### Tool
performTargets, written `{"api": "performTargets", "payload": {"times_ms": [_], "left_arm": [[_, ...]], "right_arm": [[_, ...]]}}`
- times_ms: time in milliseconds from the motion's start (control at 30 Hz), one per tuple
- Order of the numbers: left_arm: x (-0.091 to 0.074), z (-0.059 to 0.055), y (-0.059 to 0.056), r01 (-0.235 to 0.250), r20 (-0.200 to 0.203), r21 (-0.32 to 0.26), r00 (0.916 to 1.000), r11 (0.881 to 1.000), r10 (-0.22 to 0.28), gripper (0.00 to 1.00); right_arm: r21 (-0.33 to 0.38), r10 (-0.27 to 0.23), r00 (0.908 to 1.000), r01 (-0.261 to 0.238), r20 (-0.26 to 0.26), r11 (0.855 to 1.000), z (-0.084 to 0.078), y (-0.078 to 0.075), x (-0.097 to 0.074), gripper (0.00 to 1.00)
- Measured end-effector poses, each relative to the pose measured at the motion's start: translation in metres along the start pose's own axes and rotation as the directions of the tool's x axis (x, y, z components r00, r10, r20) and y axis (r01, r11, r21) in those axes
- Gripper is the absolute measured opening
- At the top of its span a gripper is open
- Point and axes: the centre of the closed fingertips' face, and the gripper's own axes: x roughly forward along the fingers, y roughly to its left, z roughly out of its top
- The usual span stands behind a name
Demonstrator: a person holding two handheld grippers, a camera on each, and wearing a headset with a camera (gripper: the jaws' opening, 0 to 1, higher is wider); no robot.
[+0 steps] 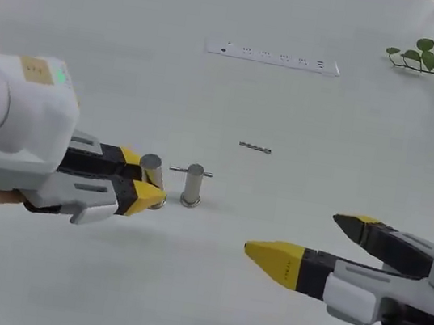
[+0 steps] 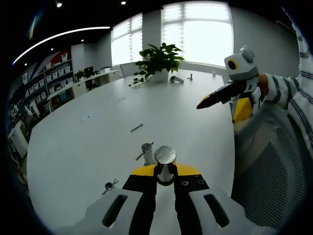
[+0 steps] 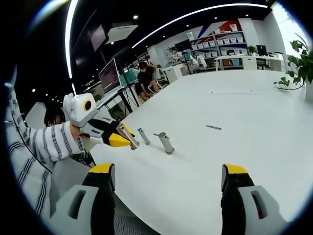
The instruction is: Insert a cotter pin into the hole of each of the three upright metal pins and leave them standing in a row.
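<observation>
Pin stands upright, clamped in the left claw at the near left of the table; whether its foot touches the table I cannot tell. Just to its right stands a second pin with a fitted cotter through its hole, and in the right gripper view a third pin shows close by the left claw. Farther from the person and to the right, the loose cotter lies flat, well apart from the pins, its long axis running left to right. The right claw hovers with jaws wide apart and nothing between them, pointing leftward. The loose cotter lies ahead of it, so this free claw looks best placed to fetch it, though it would likely need to turn so the jaws close across the thin shaft.
</observation>
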Motion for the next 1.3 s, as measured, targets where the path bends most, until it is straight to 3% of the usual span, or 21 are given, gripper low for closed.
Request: {"api": "performTargets", "payload": {"times_ms": [367, 800, 1300], "left_arm": [[0.025, -0.013, -0.014, 0.024, -0.031, -0.029, 0.9992, 0.999, -0.025, 0.09], [0.04, -0.03, -0.016, 0.015, -0.073, -0.04, 0.9972, 0.999, -0.018, 0.09], [0.05, -0.036, -0.015, -0.002, -0.085, -0.032, 0.9964, 0.999, 0.0, 0.09]], "right_arm": [[0.013, 0.005, 0.9999, -0.005, 0.015, 1.0, -0.001, 0.0, 0.0, 0.92], [0.047, 0.018, 0.9998, -0.018, 0.009, 0.999, -0.009, 0.001, 0.001, 0.98], [0.04, 0.025, 0.9995, -0.024, -0.021, 0.999, -0.016, 0.002, 0.003, 0.98]]}}
